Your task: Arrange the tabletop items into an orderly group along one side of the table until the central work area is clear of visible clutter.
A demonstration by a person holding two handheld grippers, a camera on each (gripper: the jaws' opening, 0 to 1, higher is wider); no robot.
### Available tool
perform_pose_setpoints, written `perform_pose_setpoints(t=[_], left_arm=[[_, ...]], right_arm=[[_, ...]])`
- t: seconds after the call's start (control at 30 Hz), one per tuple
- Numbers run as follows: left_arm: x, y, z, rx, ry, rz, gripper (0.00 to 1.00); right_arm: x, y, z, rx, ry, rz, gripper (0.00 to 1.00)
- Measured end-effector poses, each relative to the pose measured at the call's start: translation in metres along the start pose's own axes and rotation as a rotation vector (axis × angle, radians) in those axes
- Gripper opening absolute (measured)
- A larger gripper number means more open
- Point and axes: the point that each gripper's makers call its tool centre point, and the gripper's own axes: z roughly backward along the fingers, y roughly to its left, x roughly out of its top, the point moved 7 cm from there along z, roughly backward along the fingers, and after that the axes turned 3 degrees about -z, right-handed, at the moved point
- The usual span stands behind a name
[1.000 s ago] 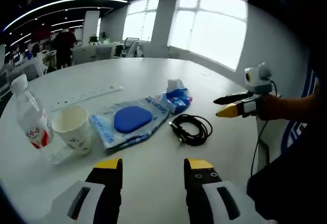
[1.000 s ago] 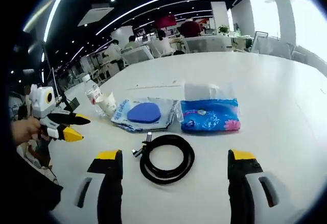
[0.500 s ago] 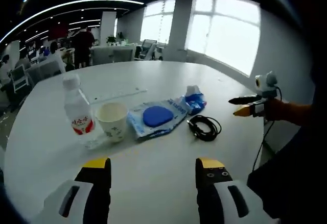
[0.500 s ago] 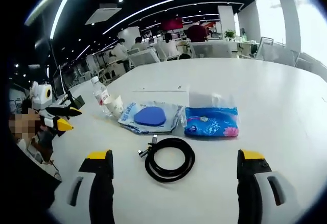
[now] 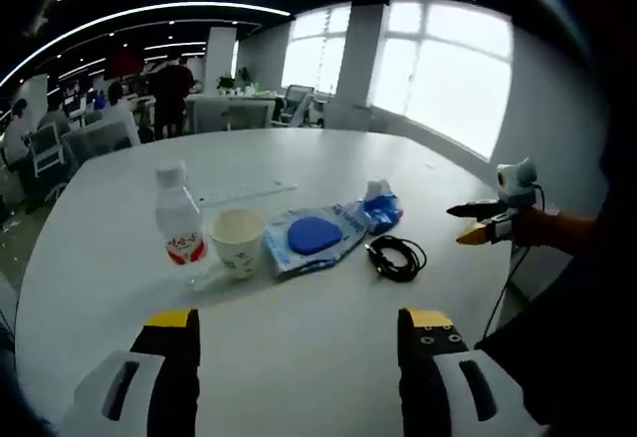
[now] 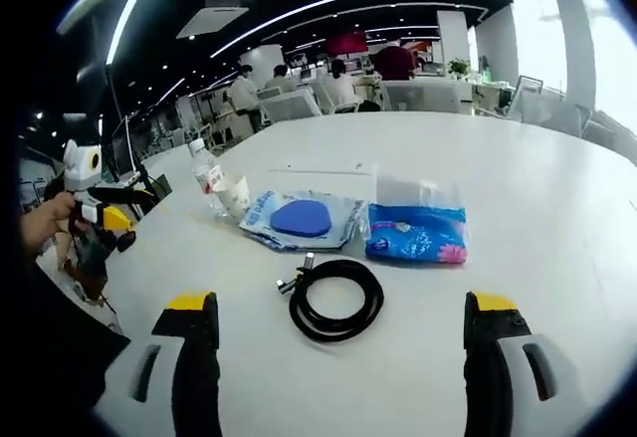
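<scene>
Pulling back from the table (image 5: 119,208), both grippers now stand farther from the items than a second ago. The left gripper (image 5: 299,332) is empty with jaws spread wide; the right gripper (image 6: 343,313) likewise. The bottle (image 5: 179,226), cup (image 5: 237,241), pouch (image 5: 314,238), tissue pack (image 6: 416,230) and cable (image 6: 336,300) lie untouched in a row across the middle, well clear of the far edge. Judged from this, no item is grouped yet.
</scene>
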Motion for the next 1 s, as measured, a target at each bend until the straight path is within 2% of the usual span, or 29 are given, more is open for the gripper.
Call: perform_pose_setpoints(t=[0.13, 0.37, 0.53, 1.0], left_arm=[[0.003, -0.002, 0.003, -0.001, -0.002, 0.007, 0.89], [0.007, -0.002, 0.006, 0.008, -0.020, 0.004, 0.93], [0.007, -0.005, 0.005, 0.004, -0.013, -0.008, 0.97], [0.003, -0.005, 0.005, -0.016, -0.014, -0.007, 0.99]], right_arm=[[-0.001, 0.000, 0.002, 0.000, 0.006, 0.008, 1.00], [0.000, -0.007, 0.007, -0.007, 0.012, 0.002, 1.00], [0.004, -0.009, 0.010, -0.007, 0.008, 0.010, 1.00], [0.002, -0.001, 0.019, 0.015, 0.019, 0.030, 1.00]])
